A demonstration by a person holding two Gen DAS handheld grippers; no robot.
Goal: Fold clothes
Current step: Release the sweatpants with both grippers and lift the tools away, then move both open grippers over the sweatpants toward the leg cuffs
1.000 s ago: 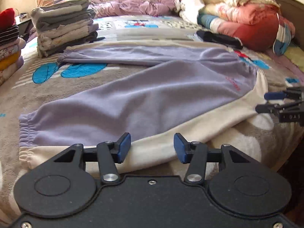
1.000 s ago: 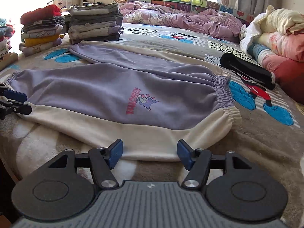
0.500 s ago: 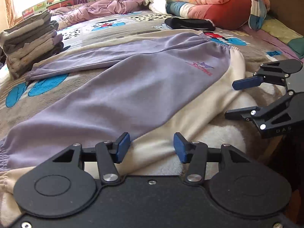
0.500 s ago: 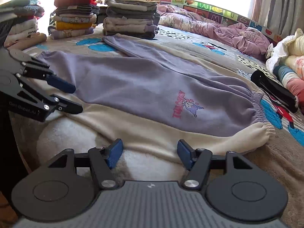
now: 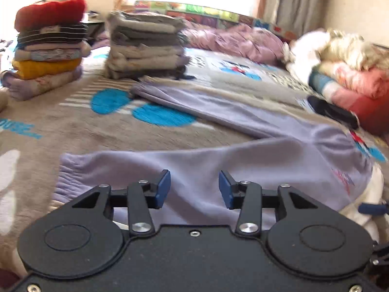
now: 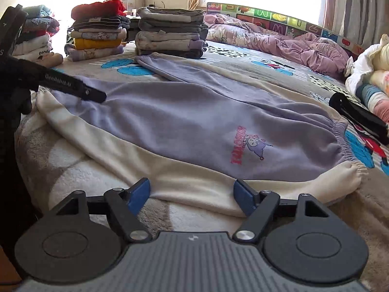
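Right wrist: right gripper (image 6: pixel 192 194) jaws apart at trousers (image 6: pixel 194 121) cream edge; left gripper (image 5: pixel 194 189) also apart, empty. Risk: pinching blanket (image 6: pixel 73 160) too.

One pair of lilac trousers (image 6: pixel 184 121) — three stacks of folded clothes (image 6: pixel 170 34) — two grippers (image 6: pixel 190 194).

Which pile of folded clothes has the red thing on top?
The middle pile, capped by a red garment with a yellow layer lower down. The grey pile to its right is all grey; the leftmost pile is topped with blue.
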